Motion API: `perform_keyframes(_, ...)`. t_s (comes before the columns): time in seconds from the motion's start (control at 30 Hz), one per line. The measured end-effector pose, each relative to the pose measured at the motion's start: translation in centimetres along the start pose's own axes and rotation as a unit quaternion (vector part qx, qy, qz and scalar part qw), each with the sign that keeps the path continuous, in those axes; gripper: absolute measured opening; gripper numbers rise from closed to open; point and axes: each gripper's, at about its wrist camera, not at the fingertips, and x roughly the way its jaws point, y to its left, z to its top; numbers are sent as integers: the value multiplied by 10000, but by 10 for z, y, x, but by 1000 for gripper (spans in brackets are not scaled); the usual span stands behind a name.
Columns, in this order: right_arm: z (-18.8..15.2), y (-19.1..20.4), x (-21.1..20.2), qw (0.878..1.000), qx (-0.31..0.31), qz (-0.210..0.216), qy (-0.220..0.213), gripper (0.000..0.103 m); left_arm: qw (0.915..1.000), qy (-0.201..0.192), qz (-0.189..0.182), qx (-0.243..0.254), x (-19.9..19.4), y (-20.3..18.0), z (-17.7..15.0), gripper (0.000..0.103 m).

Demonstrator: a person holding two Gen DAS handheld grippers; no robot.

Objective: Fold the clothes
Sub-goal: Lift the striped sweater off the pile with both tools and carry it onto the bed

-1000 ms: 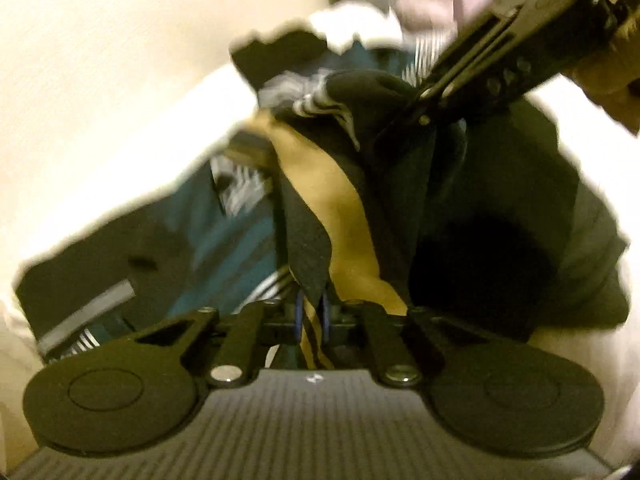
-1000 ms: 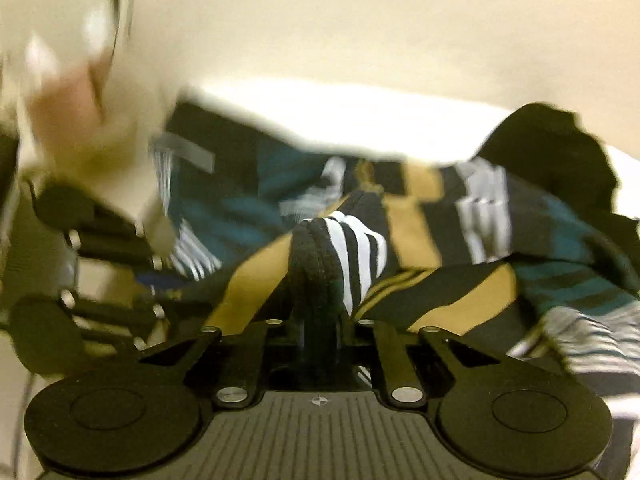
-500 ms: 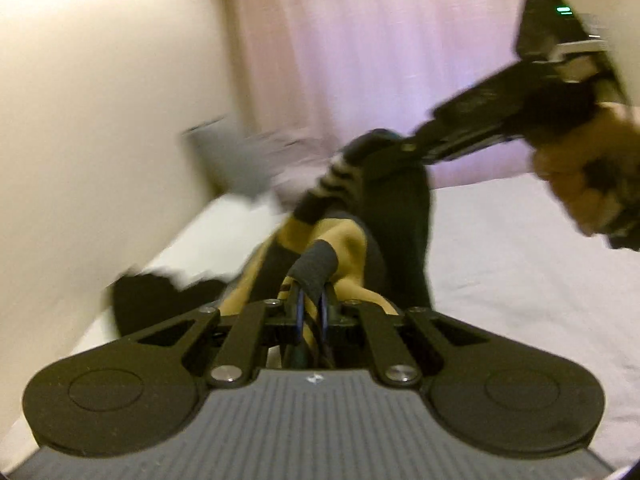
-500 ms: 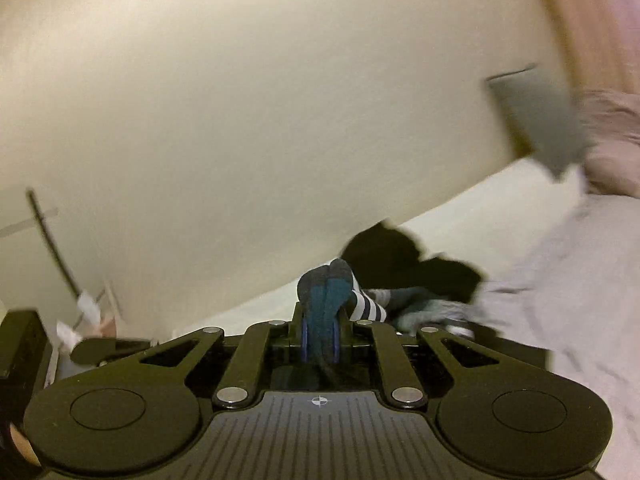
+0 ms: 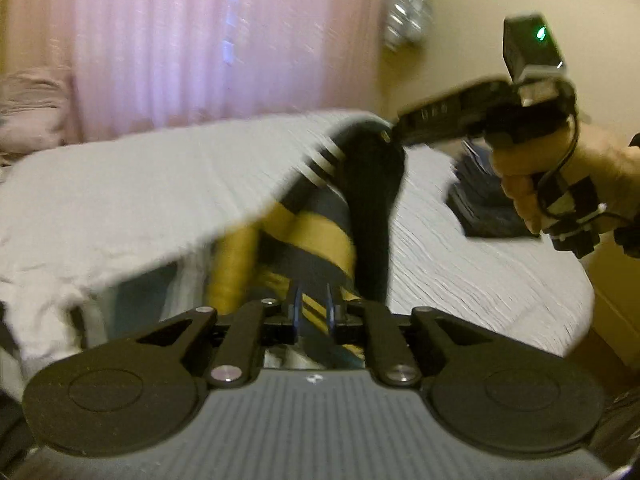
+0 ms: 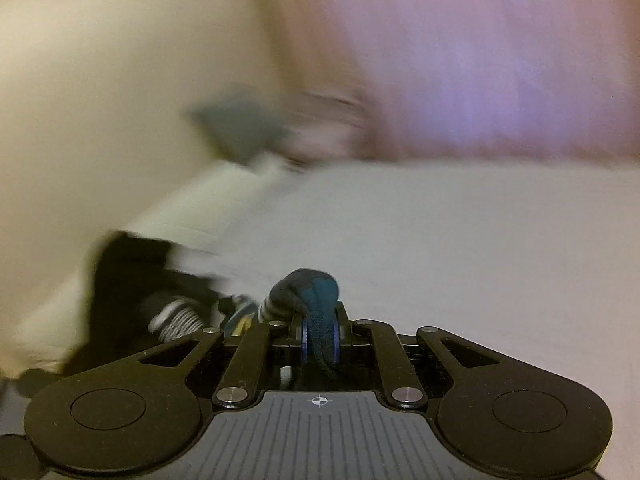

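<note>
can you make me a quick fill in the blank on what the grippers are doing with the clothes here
1. Both grippers are shut on the same ____ garment.
2. The left gripper and the right gripper hold it above a white ____.
3. Behind the bed hangs a pink ____.
4. A dark folded stack lies ____ the bed.

Missing words: striped; bed; curtain; on

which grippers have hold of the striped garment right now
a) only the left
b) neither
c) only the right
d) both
d) The left gripper is shut on a fold of the striped garment, and the right gripper is shut on another bunch of it, so the cloth hangs between them above the bed.
</note>
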Motion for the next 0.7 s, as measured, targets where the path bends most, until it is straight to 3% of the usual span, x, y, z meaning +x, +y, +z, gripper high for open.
perform_keyframes(0.07, -29, -47, -6, 9966, 299, -686, 340, 10, 9994, 289, -57, 191, 16, -10, -4, 31)
perform_keyframes(0.17, -83, -97, 0, 9799, 949, -1463, 966, 10, 9970, 684, 2, 360, 32, -2, -15, 33)
perform_keyframes(0.23, -109, -108, -1, 9700, 1159, -1871, 1029, 11, 9947, 946, 96, 393, 40, 13, -23, 35)
perform_keyframes(0.3, -130, -116, -2, 9604, 1336, -2210, 1043, 26, 9917, 1197, 210, 424, 48, 38, -32, 41)
perform_keyframes(0.37, -133, -104, 1, 9534, 1450, -2425, 1055, 60, 9894, 1334, 315, 489, 50, 51, -45, 46)
perform_keyframes(0.43, -132, -88, 6, 9515, 1410, -2528, 1040, 72, 9869, 1454, 410, 562, 52, 61, -58, 51)
perform_keyframes(0.57, -124, -47, 27, 9589, 1095, -2431, 976, 72, 9824, 1595, 422, 877, 62, 84, -69, 55)
perform_keyframes(0.7, -116, -10, 65, 9730, 445, -1950, 1148, 72, 9787, 1710, 286, 1099, 72, 92, -78, 58)
